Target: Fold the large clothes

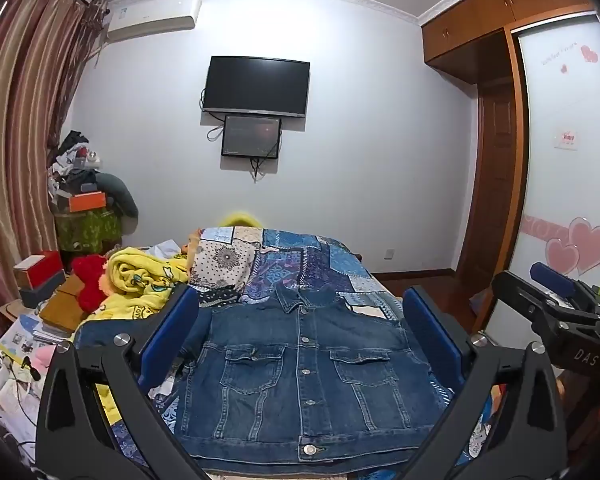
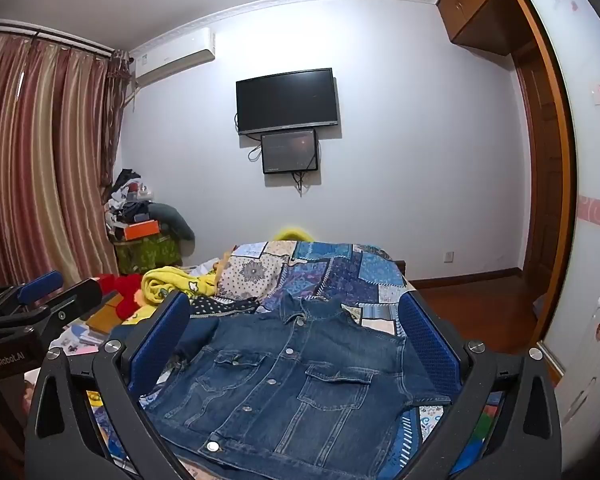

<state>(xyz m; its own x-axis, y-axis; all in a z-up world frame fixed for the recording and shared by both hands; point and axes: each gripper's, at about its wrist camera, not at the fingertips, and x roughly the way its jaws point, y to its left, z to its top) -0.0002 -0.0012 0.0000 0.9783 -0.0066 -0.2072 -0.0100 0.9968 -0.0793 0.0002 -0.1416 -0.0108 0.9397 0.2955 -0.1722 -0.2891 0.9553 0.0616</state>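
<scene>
- Denim jacket (image 1: 308, 376) flat, buttoned, front up on patchwork bedspread (image 1: 284, 264).
- Left claw (image 1: 300, 336) spread wide above jacket, holding nothing.
- Right claw (image 2: 296, 340) likewise wide, holding nothing.

Lit evenly and softly from overhead, cool and bluish in cast, with the source itself out of frame. Cast faint shadows on the wall (image 1: 340, 140) beside and beneath the television (image 1: 256, 86) and the smaller screen (image 1: 251, 137). Showed no harsh glare; gave only small highlights on the metal buttons of the denim jacket (image 1: 304, 380). Bent straight lines strongly toward the edges in both fisheye views, bowing the curtains (image 2: 40, 152) and the wardrobe (image 2: 540, 160). Vignetted to black at the corners. Stayed mostly sharp centrally, softening slightly at the periphery.
</scene>
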